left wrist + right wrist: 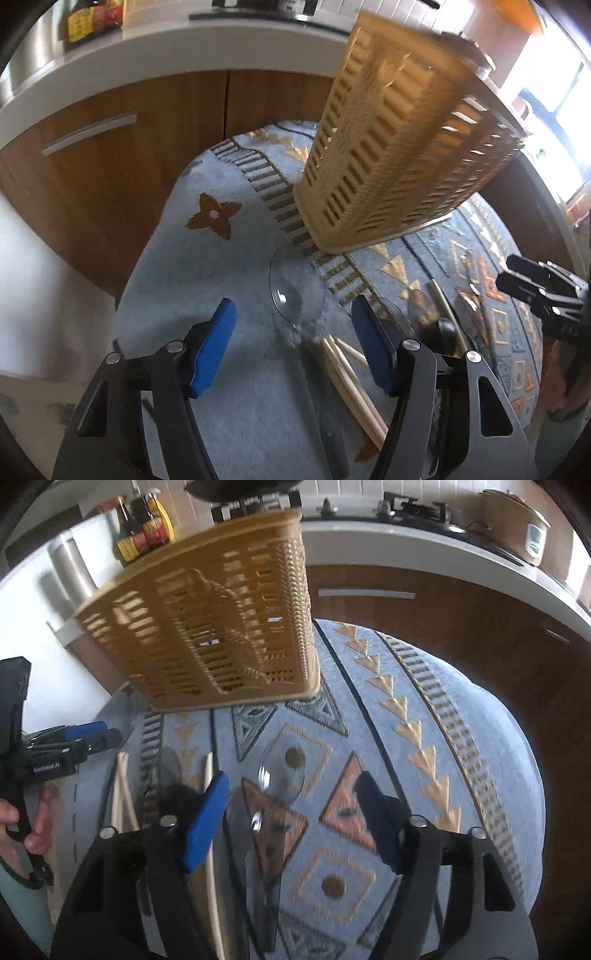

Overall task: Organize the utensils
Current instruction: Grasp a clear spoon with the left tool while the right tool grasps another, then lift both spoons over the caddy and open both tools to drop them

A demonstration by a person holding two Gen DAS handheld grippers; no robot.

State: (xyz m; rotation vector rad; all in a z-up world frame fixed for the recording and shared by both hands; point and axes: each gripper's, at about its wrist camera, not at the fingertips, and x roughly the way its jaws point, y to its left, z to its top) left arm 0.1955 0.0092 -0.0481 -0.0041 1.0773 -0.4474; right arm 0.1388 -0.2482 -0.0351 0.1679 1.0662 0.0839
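Blue-padded left gripper point(293, 325) fingers spread wide, grasping nothing, above clear spoon point(295, 295) and wooden chopsticks point(351, 376) lying on patterned cloth point(207, 266). Right gripper point(291, 812) likewise released over another clear spoon point(280, 771). Beige slatted utensil basket point(399, 147) upright beyond, near wooden cabinet point(110, 166).

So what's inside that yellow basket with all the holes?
Through the slots of the basket only light and its far wall show, with no utensil shapes visible. Its opening isn't visible, and the picture is blurred, so something small inside could be hidden. The chopsticks lie on the mat.
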